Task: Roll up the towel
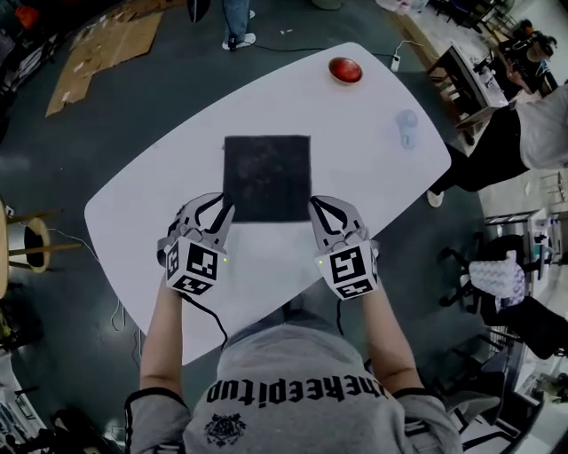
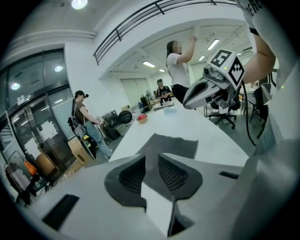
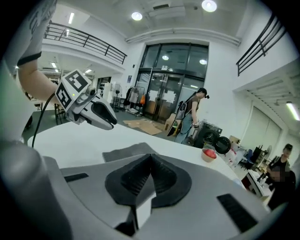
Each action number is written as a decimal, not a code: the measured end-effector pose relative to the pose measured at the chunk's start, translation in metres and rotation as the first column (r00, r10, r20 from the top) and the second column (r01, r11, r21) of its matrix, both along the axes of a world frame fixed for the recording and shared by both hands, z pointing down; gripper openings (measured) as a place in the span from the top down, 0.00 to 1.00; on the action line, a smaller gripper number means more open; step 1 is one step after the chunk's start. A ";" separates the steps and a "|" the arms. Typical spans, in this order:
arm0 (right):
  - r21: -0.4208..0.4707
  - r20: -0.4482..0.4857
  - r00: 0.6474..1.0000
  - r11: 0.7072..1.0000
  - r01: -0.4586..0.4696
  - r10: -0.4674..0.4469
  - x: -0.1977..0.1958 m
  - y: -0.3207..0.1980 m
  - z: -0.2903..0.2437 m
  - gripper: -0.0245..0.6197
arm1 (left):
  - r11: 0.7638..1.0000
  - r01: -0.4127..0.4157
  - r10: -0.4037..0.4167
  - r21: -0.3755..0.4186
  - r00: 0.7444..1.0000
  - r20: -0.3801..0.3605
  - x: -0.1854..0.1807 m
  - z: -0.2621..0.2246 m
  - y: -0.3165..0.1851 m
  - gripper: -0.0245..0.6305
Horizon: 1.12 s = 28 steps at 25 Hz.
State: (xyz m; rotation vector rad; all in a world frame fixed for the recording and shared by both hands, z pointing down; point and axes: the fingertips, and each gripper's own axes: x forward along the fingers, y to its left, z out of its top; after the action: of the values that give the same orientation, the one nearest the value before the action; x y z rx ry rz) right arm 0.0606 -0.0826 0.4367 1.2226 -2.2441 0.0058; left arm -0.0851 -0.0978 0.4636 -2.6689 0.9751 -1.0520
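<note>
Lying flat and unrolled, the dark grey square cloth towel point(image 1: 266, 176) sits in the middle of the white oval tabletop point(image 1: 355, 168). At the towel's near left corner the left gripper point(image 1: 224, 211) has its fingers point(image 2: 133, 176) slightly apart, with dark cloth showing in the gap. At the near right corner the right gripper point(image 1: 317, 211) has its fingers point(image 3: 161, 176) drawn together at the tips on the cloth's edge.

Well beyond the towel, to its far right, stands a round red bowl point(image 1: 345, 69). A pale bluish object point(image 1: 406, 127) lies right of the towel, too blurred to name. Flattened brown cardboard sheets point(image 1: 106, 44) cover the floor far to its left.

Each gripper's grey body blocks its own view of the towel's near edge. A standing person point(image 1: 237, 22) beyond the towel is cut off at the legs.
</note>
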 end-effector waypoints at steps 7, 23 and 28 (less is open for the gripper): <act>-0.154 -0.066 0.991 0.983 0.104 -0.116 -0.005 0.001 0.064 0.96 | 0.979 -0.135 0.163 -0.151 0.966 0.200 -0.010 0.075 0.009 0.77; -0.434 -0.252 0.882 0.861 0.265 -0.398 0.002 0.024 0.166 0.85 | 0.913 -0.260 0.361 -0.314 0.873 0.328 -0.021 0.149 0.026 0.74; -0.475 -0.275 0.867 0.843 0.253 -0.415 0.006 0.023 0.182 0.85 | 0.905 -0.258 0.362 -0.339 0.885 0.293 -0.022 0.154 0.025 0.74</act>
State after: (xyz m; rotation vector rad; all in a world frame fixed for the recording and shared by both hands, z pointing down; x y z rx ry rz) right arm 0.0666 -0.0601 0.6191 0.5249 -1.9540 0.1141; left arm -0.1074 -0.0733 0.6180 -2.5857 0.3238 -1.6171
